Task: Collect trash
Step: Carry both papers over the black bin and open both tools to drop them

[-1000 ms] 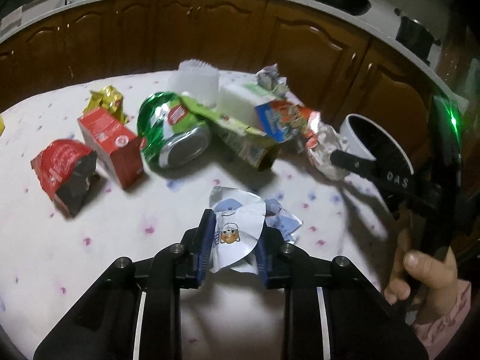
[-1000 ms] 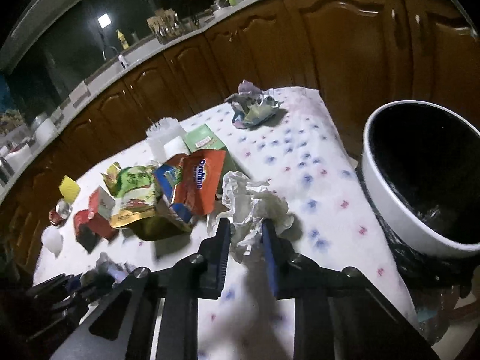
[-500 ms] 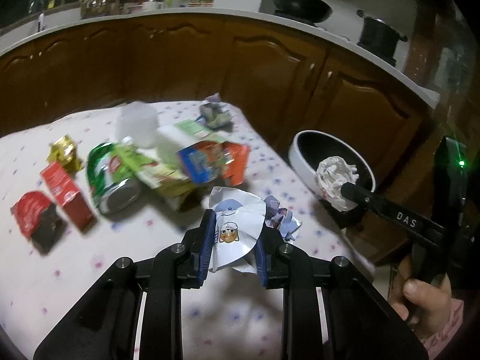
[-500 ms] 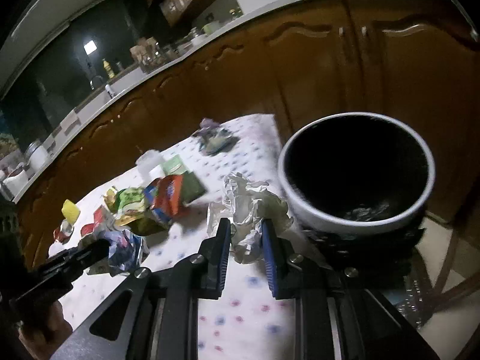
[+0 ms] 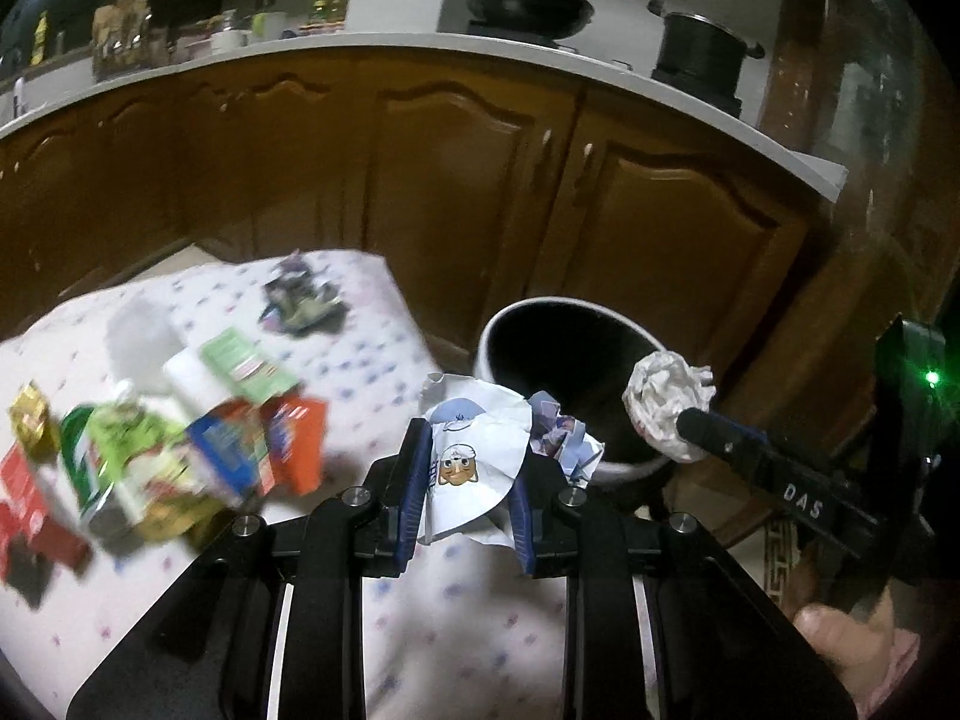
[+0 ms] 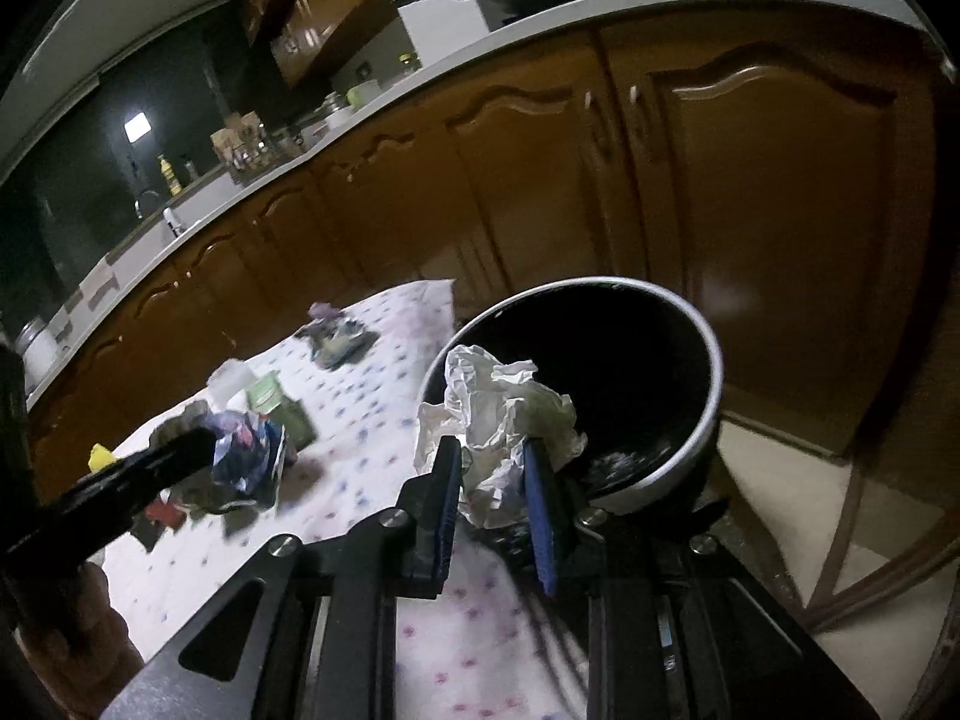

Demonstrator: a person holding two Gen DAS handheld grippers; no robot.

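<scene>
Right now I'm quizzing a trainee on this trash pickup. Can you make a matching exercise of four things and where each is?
Things:
1. crumpled white paper
2. cartoon-face wrapper
3. black wok
4. trash bin

Places:
A. on the kitchen counter
B. on the floor beside the table
C. in the left gripper
D. in the right gripper

Pairs: 1-D, 2-C, 3-A, 4-B
</scene>
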